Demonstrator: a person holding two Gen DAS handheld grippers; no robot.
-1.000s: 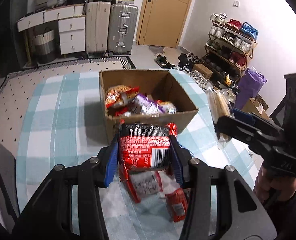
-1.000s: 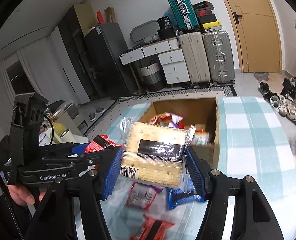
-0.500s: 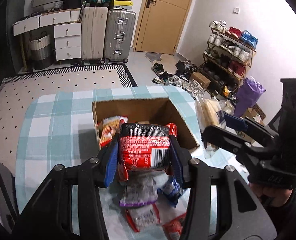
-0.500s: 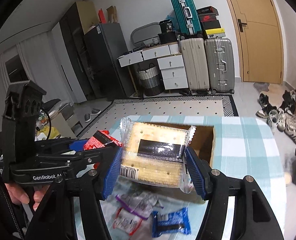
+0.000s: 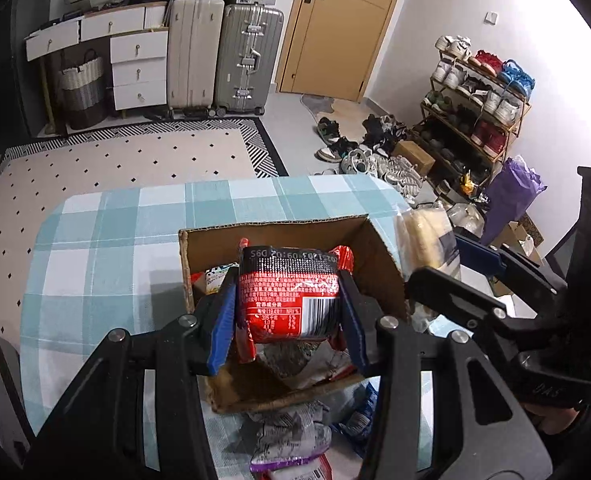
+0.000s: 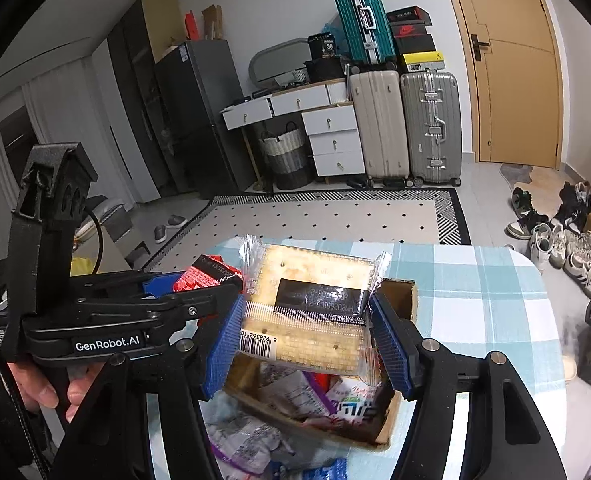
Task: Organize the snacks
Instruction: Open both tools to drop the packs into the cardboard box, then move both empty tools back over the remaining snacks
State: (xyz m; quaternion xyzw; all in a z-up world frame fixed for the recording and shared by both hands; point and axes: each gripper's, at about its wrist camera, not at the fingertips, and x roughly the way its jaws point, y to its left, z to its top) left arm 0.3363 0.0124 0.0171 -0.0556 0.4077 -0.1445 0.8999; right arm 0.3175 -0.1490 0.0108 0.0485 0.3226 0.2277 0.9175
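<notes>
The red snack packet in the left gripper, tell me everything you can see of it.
The red snack packet is a glossy, puffy plastic pouch, red with a black top band, white print, a date code and a barcode. It is held upright between the blue pads of the left gripper, above the open cardboard box. Only the pads touch it.

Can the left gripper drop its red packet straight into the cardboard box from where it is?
Probably yes: the left gripper holds the red packet over the open-topped cardboard box, with nothing covering the opening.
</notes>
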